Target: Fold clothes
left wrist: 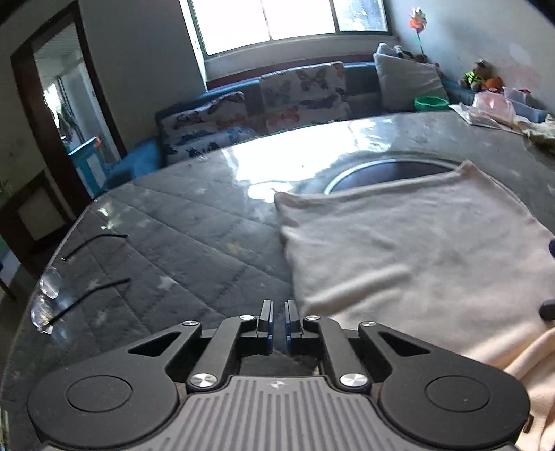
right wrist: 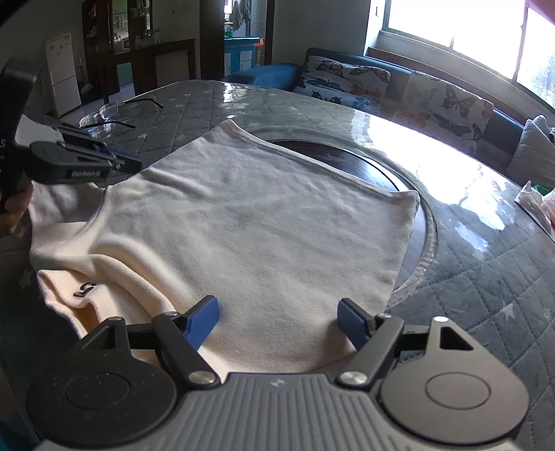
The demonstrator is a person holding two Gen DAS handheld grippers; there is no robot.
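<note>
Sunlit and domestic, the room holds a blue sofa with butterfly-print cushions (right wrist: 350,85) under a wide window (left wrist: 288,20), and in front of it stands a round table with a grey quilted cover under clear glazing (left wrist: 180,222).

We find the cream knitted garment (right wrist: 242,222) spread flat across the middle of the table, its far hem lying over the dark circular recess (right wrist: 374,163) at the table's centre. Its near part is bunched toward the near-left edge, where a small dark logo shows.

Our left gripper (left wrist: 278,322) hangs at the garment's left edge with its jaws drawn almost together; no cloth shows between them in the left wrist view. Our right gripper (right wrist: 278,321) hovers over the near part of the garment with jaws spread wide, holding nothing.

For the step in hand, probably taking hold for a fold, we recommend:

1. Smooth the bunched near-left part first.
2. Lower the right jaws over a single edge, not a double layer.
3. Lift both sides level so the fold line runs straight.

A pair of clear-lensed spectacles with thin black arms (left wrist: 69,284) lies near the left edge; we keep sweeps away from it. Bags and clutter (left wrist: 496,111) occupy the far right edge. Open room remains left of the garment and toward the far edge.
</note>
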